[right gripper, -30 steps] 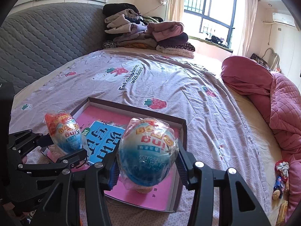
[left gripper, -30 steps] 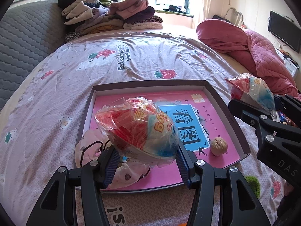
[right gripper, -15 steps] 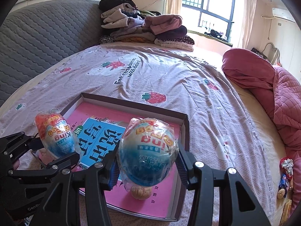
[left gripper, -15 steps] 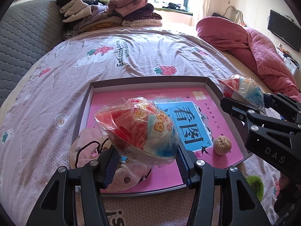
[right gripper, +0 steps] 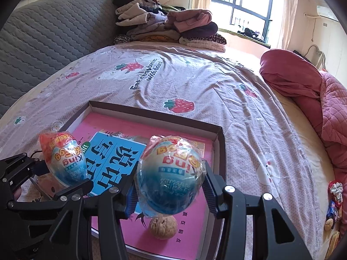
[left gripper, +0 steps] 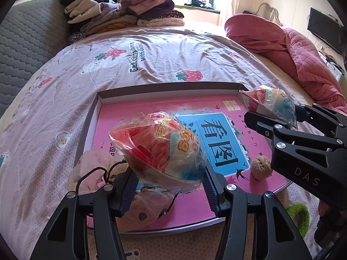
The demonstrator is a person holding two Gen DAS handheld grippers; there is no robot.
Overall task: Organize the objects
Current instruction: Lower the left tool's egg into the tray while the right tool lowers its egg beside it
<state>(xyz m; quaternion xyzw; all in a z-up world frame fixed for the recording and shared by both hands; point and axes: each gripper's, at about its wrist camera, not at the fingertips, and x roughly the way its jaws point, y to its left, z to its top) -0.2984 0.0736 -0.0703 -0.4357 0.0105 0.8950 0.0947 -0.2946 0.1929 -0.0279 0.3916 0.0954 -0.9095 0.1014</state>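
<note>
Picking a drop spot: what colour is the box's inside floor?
Bright pink with a blue panel; left wrist view shows it best.

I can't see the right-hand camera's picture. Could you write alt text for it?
The right gripper holds a plastic-wrapped toy egg above a shallow box on a bed, over a walnut lying on the box's pink book. At left, the left gripper holds a second egg.

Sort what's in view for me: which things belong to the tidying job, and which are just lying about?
In the job:
- left egg, gripped by left gripper
- right egg, gripped by right gripper
- box
- walnut, in the box
- pouch, in the box

Lying about:
- clothes pile
- quilt
- TV
- sweets beside the bed
</note>
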